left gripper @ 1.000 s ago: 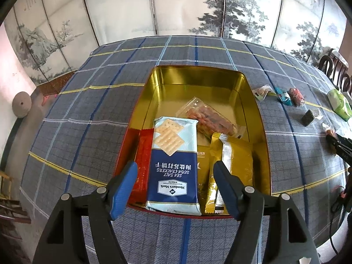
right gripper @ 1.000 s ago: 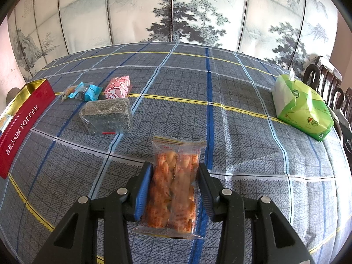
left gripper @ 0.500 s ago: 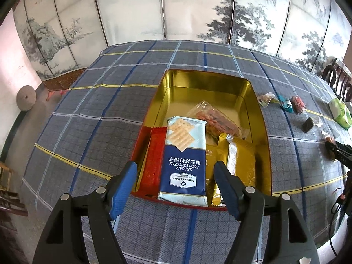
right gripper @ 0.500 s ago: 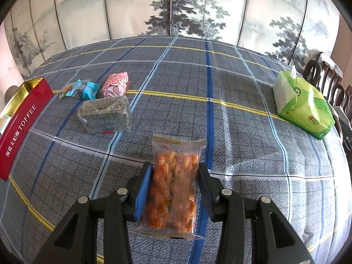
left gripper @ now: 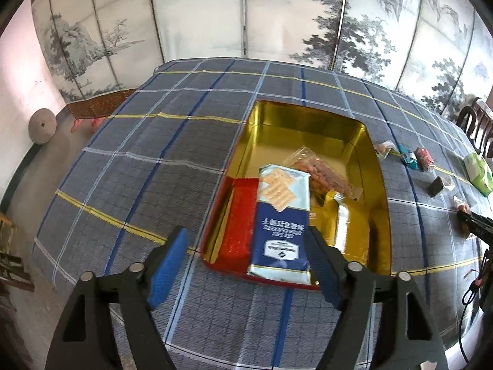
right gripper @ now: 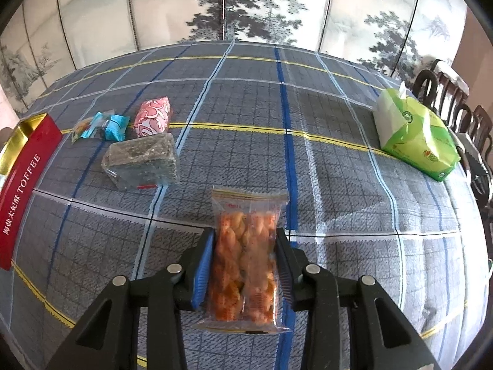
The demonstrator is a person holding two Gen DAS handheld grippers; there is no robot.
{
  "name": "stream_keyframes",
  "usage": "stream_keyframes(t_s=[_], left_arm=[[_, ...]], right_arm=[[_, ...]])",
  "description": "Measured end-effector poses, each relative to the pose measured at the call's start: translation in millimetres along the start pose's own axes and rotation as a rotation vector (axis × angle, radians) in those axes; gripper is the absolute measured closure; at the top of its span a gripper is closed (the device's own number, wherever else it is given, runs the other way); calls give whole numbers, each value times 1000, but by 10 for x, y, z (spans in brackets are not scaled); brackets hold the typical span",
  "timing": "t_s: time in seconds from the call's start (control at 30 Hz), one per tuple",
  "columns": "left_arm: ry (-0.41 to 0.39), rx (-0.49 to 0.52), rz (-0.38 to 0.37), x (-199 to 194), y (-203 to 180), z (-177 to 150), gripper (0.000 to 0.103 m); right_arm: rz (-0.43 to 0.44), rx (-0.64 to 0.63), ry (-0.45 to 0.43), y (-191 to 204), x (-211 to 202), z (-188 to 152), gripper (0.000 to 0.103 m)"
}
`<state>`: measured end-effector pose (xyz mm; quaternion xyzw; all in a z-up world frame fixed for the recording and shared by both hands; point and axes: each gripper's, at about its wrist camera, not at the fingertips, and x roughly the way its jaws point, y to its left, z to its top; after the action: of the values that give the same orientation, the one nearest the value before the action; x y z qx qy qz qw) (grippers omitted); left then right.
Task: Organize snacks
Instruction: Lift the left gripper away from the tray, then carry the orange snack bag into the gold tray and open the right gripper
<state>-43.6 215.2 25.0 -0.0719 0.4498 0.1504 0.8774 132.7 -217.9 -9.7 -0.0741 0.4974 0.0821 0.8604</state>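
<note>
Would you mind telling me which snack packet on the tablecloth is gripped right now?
The clear packet of orange twists, pinched between the right hand-held gripper pads; the other packets lie untouched.

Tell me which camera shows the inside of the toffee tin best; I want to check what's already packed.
The left wrist view: it looks down into the open toffee tin, showing the cracker pack and other packets inside. The right wrist view catches only its red outer wall at the left edge.

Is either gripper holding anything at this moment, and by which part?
The right gripper has just closed on the clear pack of orange twisted snacks, its pads on the pack's two long sides. The left gripper is open, holding nothing.
</note>
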Motion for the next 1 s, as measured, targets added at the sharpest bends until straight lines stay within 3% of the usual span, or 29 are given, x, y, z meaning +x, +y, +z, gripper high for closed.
stream_keyframes(t_s=[0.23, 0.43, 0.73, 1.0], left_arm=[[-4, -16, 17, -6, 99, -27, 22], [-7, -47, 31, -15, 209, -37, 17], [-7, -72, 40, -50, 344, -83, 16], [-4, -105, 55, -89, 520, -158, 15]], right_arm=[[-3, 33, -6, 178, -121, -27, 66], [57, 26, -37, 529, -371, 29, 66], [242, -101, -62, 1463, -695, 134, 66], [356, -212, -50, 2267, -816, 164, 66]])
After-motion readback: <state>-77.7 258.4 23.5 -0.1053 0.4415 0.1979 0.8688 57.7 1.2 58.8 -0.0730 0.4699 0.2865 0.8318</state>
